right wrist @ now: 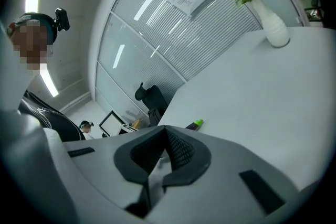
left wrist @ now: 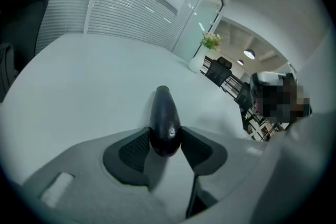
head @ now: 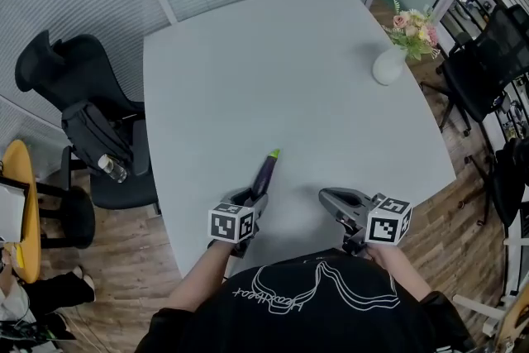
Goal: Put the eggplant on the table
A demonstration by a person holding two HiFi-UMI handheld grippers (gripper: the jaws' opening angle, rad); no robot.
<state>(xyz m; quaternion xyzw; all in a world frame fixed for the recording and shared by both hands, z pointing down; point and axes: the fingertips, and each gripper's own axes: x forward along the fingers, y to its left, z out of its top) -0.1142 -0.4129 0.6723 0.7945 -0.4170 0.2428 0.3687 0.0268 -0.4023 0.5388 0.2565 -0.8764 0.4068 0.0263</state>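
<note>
The eggplant (left wrist: 164, 115) is held by its fat dark end between the pressed jaws of the left gripper (left wrist: 165, 139), low over the table (head: 289, 78) and well apart from the vase (head: 388, 66). The right gripper (right wrist: 164, 136) is closed with nothing in it. The eggplant is judged light, smooth and slippery, so the fat end should be held softly.

Dark purple eggplant (head: 265, 172), green tip outward, in left gripper (head: 255, 196), over table (head: 331, 78)
</note>
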